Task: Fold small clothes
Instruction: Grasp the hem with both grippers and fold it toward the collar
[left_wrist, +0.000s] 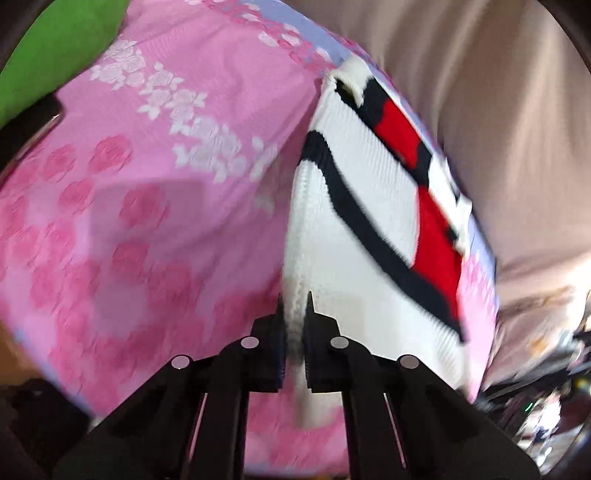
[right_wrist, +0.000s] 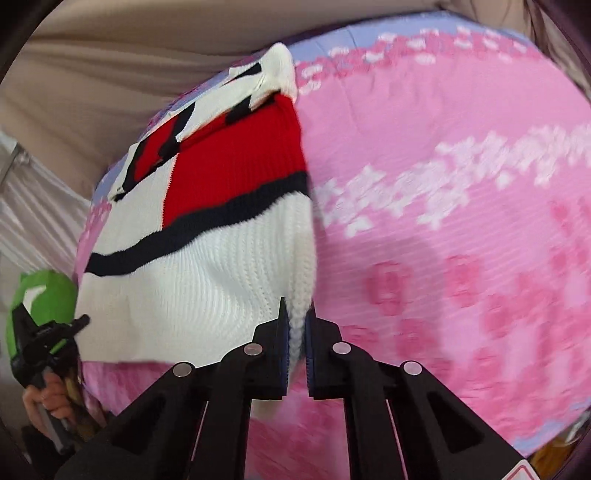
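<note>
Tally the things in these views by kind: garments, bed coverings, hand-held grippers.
Garments: 1, the white knit sweater with red and navy blocks.
Bed coverings: 1, the pink floral sheet.
Hand-held grippers: 2, the left hand-held gripper and the right hand-held gripper, each shut on a sweater edge.
Total: 4

Setting: a bedroom in a home.

A bed spread with a pink sheet (left_wrist: 155, 206), woven with white and darker pink roses and edged in pale blue, fills the ground ahead of both claws. Beyond the far edge of the bed hangs a beige curtain (left_wrist: 491, 110) in soft folds. A green cushion (left_wrist: 55, 51) lies at the upper left, well apart from the left claw.
</note>
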